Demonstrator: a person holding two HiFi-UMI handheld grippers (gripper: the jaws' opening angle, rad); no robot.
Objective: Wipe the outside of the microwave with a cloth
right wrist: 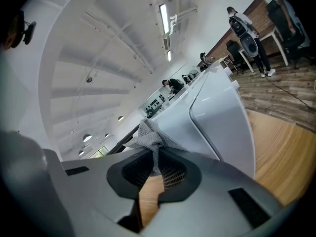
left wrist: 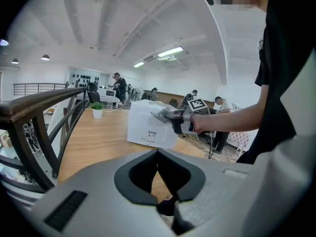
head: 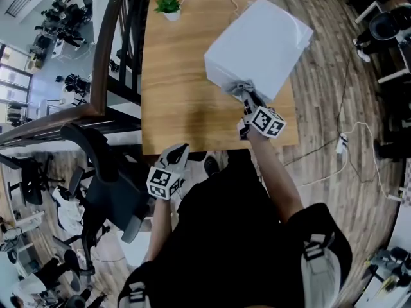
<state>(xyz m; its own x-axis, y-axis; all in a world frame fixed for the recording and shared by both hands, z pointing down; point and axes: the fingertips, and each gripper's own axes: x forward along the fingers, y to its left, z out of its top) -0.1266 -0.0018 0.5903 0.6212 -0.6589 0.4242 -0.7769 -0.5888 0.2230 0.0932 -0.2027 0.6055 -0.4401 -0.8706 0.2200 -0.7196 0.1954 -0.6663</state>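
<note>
R tongs (head: 246,100) clenched on grey mesh cloth (head: 238,88), pressed to white boxy microwave (head: 260,40) on wooden worktop (head: 180,95); L tongs (head: 177,151) closed, empty

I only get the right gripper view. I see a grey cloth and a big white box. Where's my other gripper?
Observer: Your left hand-held gripper hangs off the near edge of the table, close to the person's body. Its jaws are together and hold nothing.
Operator: Is there other stuff on the table?
Observer: A small green plant in a white pot sits at the far left corner.
Operator: Which bit of the microwave is my cloth on?
Observer: The side facing the person, up near its top edge. The left gripper view shows that.
</note>
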